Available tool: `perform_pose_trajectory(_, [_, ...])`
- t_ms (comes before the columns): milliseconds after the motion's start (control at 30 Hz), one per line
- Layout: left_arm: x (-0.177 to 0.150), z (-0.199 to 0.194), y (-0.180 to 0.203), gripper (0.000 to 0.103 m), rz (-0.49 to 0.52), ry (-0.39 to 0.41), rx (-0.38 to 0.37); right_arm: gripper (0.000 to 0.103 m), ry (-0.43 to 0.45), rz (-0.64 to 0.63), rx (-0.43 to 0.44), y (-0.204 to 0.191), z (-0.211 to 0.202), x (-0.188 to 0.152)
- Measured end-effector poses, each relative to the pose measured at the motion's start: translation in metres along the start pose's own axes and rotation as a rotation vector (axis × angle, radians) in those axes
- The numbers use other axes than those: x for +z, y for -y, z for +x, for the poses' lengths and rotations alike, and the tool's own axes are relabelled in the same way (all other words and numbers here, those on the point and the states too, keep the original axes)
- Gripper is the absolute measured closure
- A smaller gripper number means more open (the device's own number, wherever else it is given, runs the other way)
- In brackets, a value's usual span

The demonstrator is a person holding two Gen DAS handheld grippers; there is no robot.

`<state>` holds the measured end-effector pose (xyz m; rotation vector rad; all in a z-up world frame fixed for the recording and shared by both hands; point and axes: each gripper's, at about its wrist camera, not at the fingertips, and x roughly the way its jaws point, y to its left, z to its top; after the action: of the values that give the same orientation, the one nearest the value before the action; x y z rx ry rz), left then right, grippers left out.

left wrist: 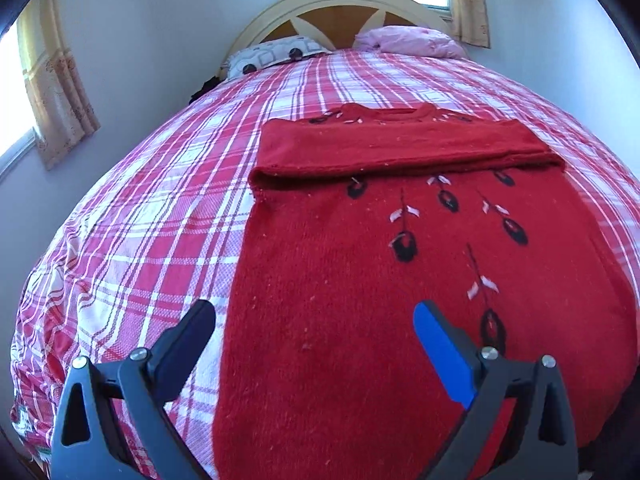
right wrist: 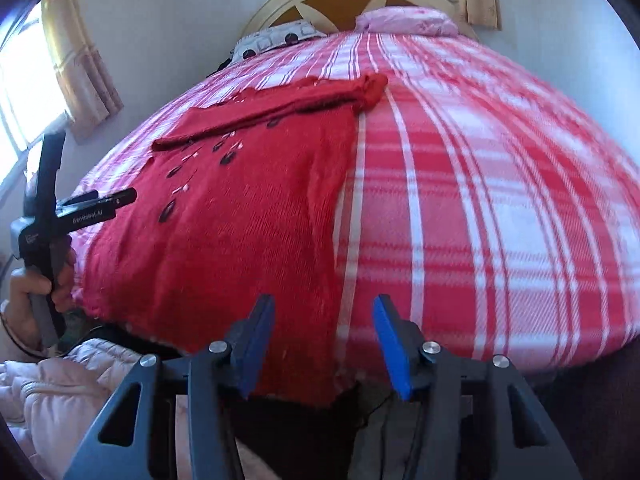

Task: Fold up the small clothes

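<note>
A red knitted sweater (left wrist: 360,280) with black and white flower marks lies flat on the plaid bed (left wrist: 160,220). Its sleeves are folded across the chest as a band (left wrist: 400,144). My left gripper (left wrist: 316,316) is open and empty, low over the sweater's near left hem. In the right wrist view the sweater (right wrist: 240,220) lies at left. My right gripper (right wrist: 324,312) is open and empty over the sweater's near right corner. The left gripper also shows in the right wrist view (right wrist: 100,204), held in a hand.
Two pillows, one patterned (left wrist: 276,54) and one pink (left wrist: 412,40), lie by the headboard (left wrist: 340,12). Walls and curtained windows (left wrist: 52,80) flank the bed. A pale pink padded jacket (right wrist: 60,392) is at the near left below the bed edge.
</note>
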<state>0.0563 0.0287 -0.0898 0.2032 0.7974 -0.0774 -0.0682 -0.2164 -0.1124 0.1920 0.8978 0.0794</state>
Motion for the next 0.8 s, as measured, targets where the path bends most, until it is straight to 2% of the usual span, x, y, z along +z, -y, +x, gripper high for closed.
perform_pose_trajectory(100, [-0.011, -0.004, -0.014, 0.001, -0.002, -0.020, -0.057, 0.050, -0.014, 0.043, 0.039, 0.005, -0.004, -0.006])
perform_pose_trajectory(167, [-0.014, -0.005, -0.019, 0.001, 0.000, -0.026, -0.065, 0.049, -0.034, 0.073, 0.081, 0.008, -0.003, -0.010])
perform_pose_trajectory(367, [-0.018, -0.009, -0.034, 0.001, 0.005, -0.039, -0.060, 0.047, -0.064, 0.088, 0.070, 0.011, 0.001, -0.023])
perform_pose_trajectory(500, [-0.014, -0.015, -0.041, 0.001, -0.019, -0.051, -0.104, 0.047, -0.109, 0.141, 0.190, 0.014, 0.011, -0.030])
perform_pose_trajectory(533, [-0.013, -0.016, -0.044, 0.001, -0.022, -0.055, -0.117, 0.047, -0.124, 0.125, 0.191, 0.010, 0.014, -0.031])
perform_pose_trajectory(633, [-0.012, -0.016, -0.056, 0.001, -0.058, -0.066, -0.136, 0.047, -0.141, 0.060, 0.114, -0.001, 0.025, -0.035])
perform_pose_trajectory(667, [-0.013, -0.015, -0.061, 0.002, -0.072, -0.075, -0.153, 0.047, -0.143, 0.063, 0.117, -0.001, 0.027, -0.036])
perform_pose_trajectory(800, [-0.016, -0.007, -0.077, 0.002, -0.131, -0.136, -0.220, 0.048, -0.131, 0.132, 0.212, 0.005, 0.031, -0.035])
